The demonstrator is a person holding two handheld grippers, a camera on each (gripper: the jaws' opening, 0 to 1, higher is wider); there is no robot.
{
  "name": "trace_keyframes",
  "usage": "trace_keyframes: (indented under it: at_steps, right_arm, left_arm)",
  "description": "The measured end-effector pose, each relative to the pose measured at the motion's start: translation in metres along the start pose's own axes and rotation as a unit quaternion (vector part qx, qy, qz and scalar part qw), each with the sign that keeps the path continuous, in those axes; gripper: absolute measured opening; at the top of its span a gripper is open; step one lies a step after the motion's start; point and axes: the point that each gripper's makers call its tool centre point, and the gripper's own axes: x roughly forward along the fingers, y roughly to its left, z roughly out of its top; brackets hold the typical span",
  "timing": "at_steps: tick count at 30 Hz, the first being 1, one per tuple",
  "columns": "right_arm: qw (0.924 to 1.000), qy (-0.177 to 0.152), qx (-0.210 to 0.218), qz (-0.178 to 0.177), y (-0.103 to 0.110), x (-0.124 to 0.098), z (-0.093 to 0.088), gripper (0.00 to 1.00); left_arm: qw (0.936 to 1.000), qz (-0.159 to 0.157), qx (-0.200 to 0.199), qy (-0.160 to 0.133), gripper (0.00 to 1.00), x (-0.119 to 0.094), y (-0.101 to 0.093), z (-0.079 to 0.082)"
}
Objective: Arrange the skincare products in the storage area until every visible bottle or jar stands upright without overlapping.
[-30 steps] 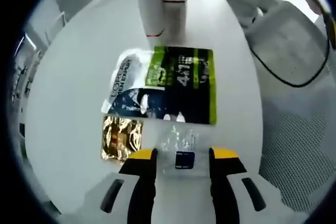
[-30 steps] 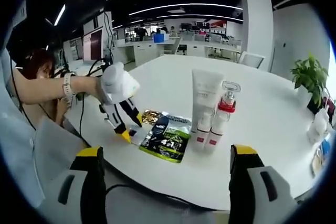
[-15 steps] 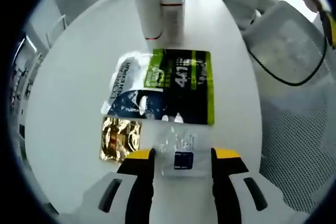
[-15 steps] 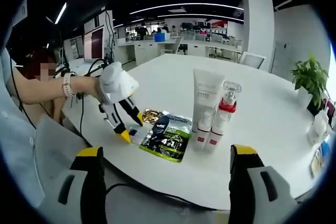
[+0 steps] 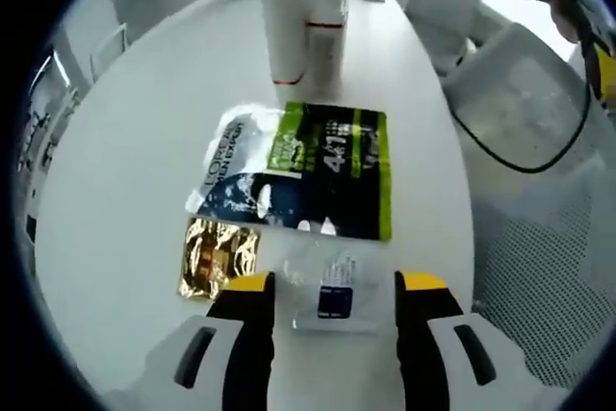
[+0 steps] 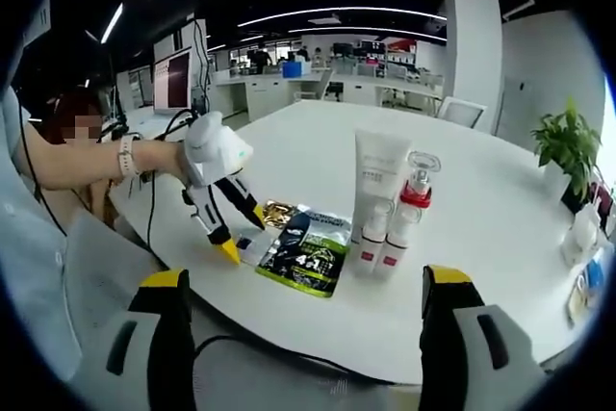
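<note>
A tall white tube (image 6: 378, 183) stands upright mid-table with two small white bottles (image 6: 381, 241) banded in red and a clear pump bottle (image 6: 417, 183) beside it. In front lie flat sachets: a green-black one (image 5: 334, 173), a white-blue one (image 5: 235, 163), a gold one (image 5: 218, 257) and a small clear one with a dark label (image 5: 335, 291). My left gripper (image 5: 336, 286) is open, its jaws either side of the clear sachet on the table. A hand holds that same left gripper (image 6: 244, 236). My right gripper (image 6: 304, 277) hangs open off the table's near edge, holding nothing.
The white round table (image 5: 125, 141) has bare room to the left of the sachets. A mesh chair (image 5: 539, 267) and a black cable (image 5: 520, 146) lie past its right edge. A potted plant (image 6: 568, 141) stands far right. A person's arm (image 6: 87, 166) reaches in from the left.
The left gripper view has tipped up slightly, and its jaws stand a little wider around the clear sachet. The right gripper view has not shifted.
</note>
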Motion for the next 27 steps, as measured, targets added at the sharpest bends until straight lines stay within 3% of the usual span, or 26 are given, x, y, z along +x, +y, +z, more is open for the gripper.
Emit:
trace_keyframes:
  at_steps: [6,11,16,24,27]
  right_arm:
    - [1.0000,0.002,-0.002,-0.002,-0.001,0.001,0.000,1.00]
    - [1.0000,0.003,-0.004,0.005,0.002,0.005,0.001,1.00]
    - [0.9999,0.004,-0.009,0.005,0.000,0.007,0.002,1.00]
    - [0.9999,0.004,-0.011,0.000,-0.003,0.007,0.003,0.99]
    - [0.9998,0.010,-0.017,-0.002,-0.006,0.007,0.000,0.99]
  left_arm:
    - [0.9996,0.015,-0.006,-0.025,0.49,-0.015,0.002,0.008]
    - [0.9976,0.022,-0.027,-0.060,0.51,-0.035,-0.008,0.015]
    - [0.9958,0.032,-0.041,-0.075,0.54,-0.048,-0.015,0.014]
    - [0.9850,0.059,-0.077,-0.143,0.61,-0.081,-0.021,0.023]
    - [0.9827,0.070,-0.087,-0.148,0.65,-0.090,-0.022,0.018]
